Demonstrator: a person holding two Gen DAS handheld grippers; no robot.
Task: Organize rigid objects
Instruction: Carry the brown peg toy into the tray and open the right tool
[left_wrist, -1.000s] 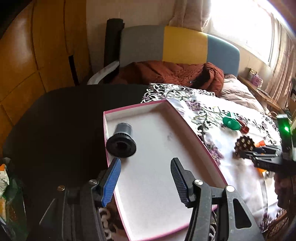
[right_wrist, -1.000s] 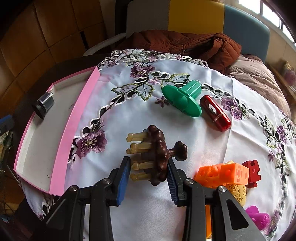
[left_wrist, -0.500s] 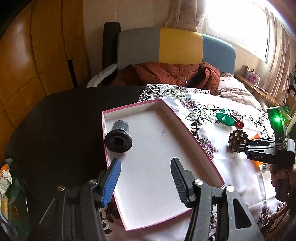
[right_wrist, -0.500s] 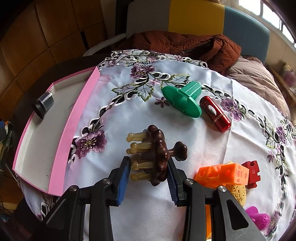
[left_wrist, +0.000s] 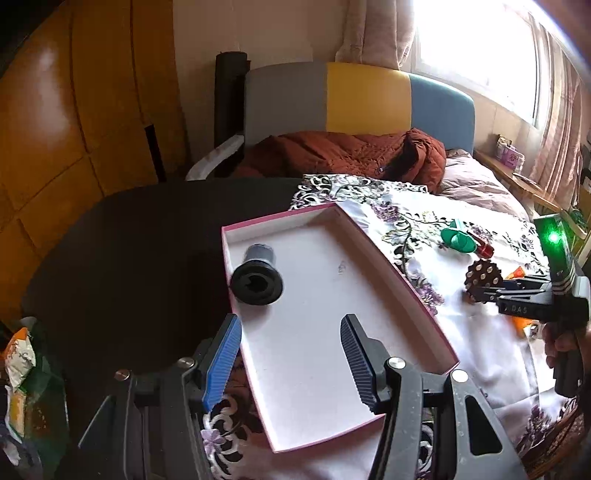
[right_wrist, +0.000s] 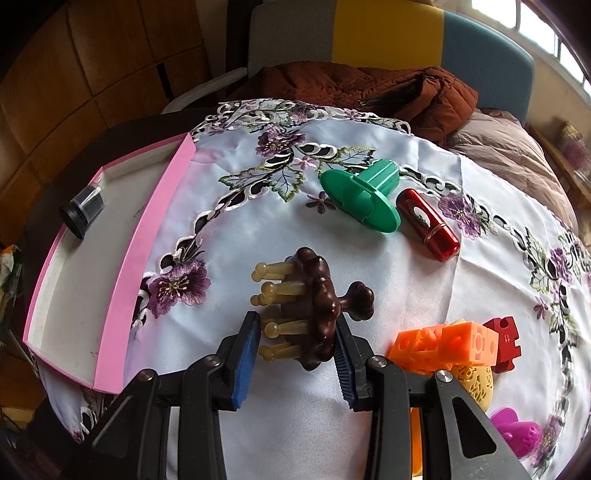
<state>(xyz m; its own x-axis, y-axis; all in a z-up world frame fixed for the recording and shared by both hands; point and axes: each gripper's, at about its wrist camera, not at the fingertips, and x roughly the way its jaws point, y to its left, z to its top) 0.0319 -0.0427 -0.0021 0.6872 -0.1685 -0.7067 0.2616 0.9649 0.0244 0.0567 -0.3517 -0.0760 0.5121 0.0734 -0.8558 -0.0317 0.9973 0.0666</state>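
The right gripper (right_wrist: 295, 350) squeezes the brown massager (right_wrist: 310, 306). The left gripper (left_wrist: 291, 354) is wide open and holds nothing, near the pink box (left_wrist: 369, 243).

A chair (left_wrist: 362, 99) with grey, yellow and blue back panels stands behind the table (left_wrist: 140, 236). A rust jacket (right_wrist: 369, 88) lies heaped on its seat. An embroidered cloth (right_wrist: 258, 229) covers most of the dark tabletop. Wooden panelling (left_wrist: 74, 110) lines the left wall; curtains (left_wrist: 557, 122) hang by the bright window (left_wrist: 472, 44).
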